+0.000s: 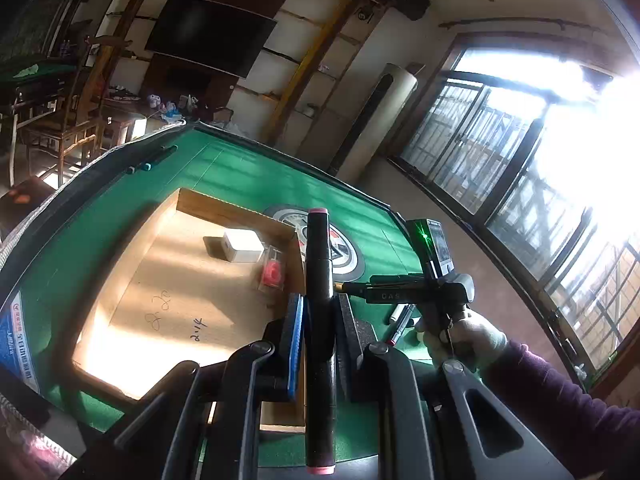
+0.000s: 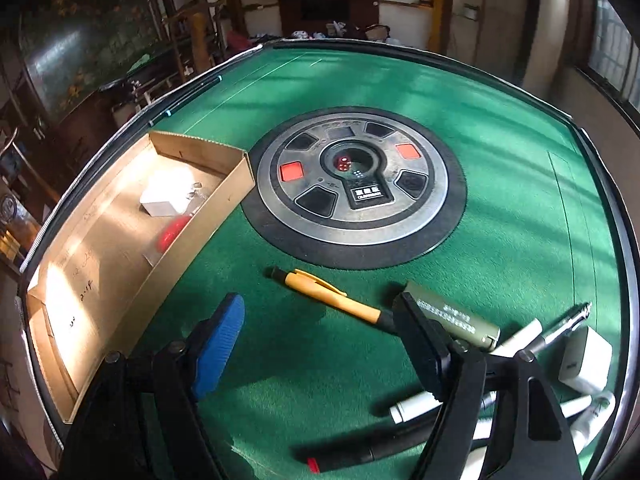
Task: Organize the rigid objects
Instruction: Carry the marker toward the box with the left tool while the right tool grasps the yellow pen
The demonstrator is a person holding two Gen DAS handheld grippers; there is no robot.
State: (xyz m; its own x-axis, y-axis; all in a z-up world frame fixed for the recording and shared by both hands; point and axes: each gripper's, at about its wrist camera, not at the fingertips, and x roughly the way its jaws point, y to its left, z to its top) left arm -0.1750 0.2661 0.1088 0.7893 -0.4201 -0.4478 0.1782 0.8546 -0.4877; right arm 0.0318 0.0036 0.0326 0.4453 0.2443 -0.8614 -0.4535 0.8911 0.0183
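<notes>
The left gripper (image 1: pixel 318 322) is clamped tight on a black marker with pink ends (image 1: pixel 319 280), which runs lengthwise between its blue pad and black pad and sticks out past the fingertips. Ahead of and below this claw sits an open cardboard box (image 1: pixel 236 204) on the green table (image 1: pixel 240 168); inside it, in front of the marker's tip and to its left, lie a white block (image 1: pixel 242 245) and a clear packet with something red in it (image 1: pixel 273 270).

The right gripper (image 2: pixel 320 340) stands wide open over the green felt with nothing between its fingers. Just beyond the gap lies an orange-yellow pen (image 2: pixel 332 294), its far end pointing toward the round dice console (image 2: pixel 352 184) in the table's middle. Touching or just behind the right-hand finger is an olive-green cylinder (image 2: pixel 452 316). To the right of that finger lie white markers (image 2: pixel 416 404), a silver pen (image 2: pixel 564 328) and a white charger block (image 2: pixel 586 360); a black marker with a red end (image 2: pixel 360 456) lies below the claw.
</notes>
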